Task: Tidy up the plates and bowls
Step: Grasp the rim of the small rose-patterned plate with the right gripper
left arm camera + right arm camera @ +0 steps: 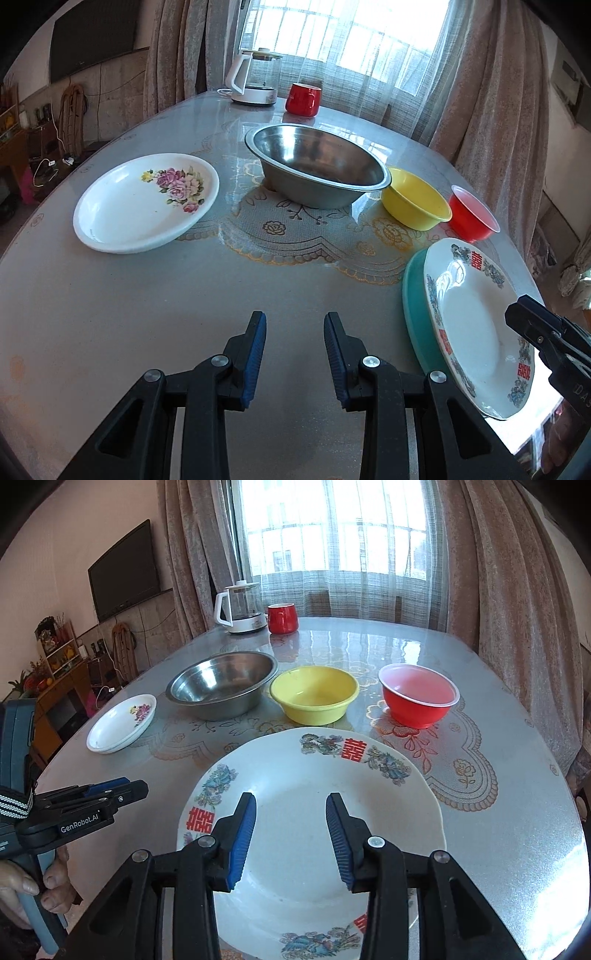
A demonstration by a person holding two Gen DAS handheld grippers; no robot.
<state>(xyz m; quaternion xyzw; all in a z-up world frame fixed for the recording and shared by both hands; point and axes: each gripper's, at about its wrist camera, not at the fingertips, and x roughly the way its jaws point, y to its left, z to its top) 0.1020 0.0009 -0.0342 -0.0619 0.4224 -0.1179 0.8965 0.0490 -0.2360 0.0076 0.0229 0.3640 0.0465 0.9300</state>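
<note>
- Right wrist view: right gripper (291, 836) spread wide, holding nothing, hanging over the big plate (314, 812).
- Big plate lying face up, near the table (517, 830) edge at 6 o'clock, on top of a teal plate (415, 314) seen in the left wrist view.
- Round plate, so no long way; open side facing up, one red sign at 12 o'clock, one at 9 o'clock.
- Left gripper (294, 354) also spread, empty, over bare table at 9 o'clock from the big plate.
- Flower plate (122, 723) far off at 10 o'clock, alone, face up.
- Steel bowl (221, 685), yellow bowl (314, 694) and red bowl (419, 696) in a row at 12 o'clock, all open side up, apart from each other.
- Looks like the plate step: two plates stacked, flower plate not yet with them.
- Next, likely: reach to 10 o'clock, pinch the flower plate by its rim, keep it flat, set it on the stack.
- Bowls after that, small into big.
- Thin rim, smooth table: easy to slip, so a firm pinch needed.
</note>
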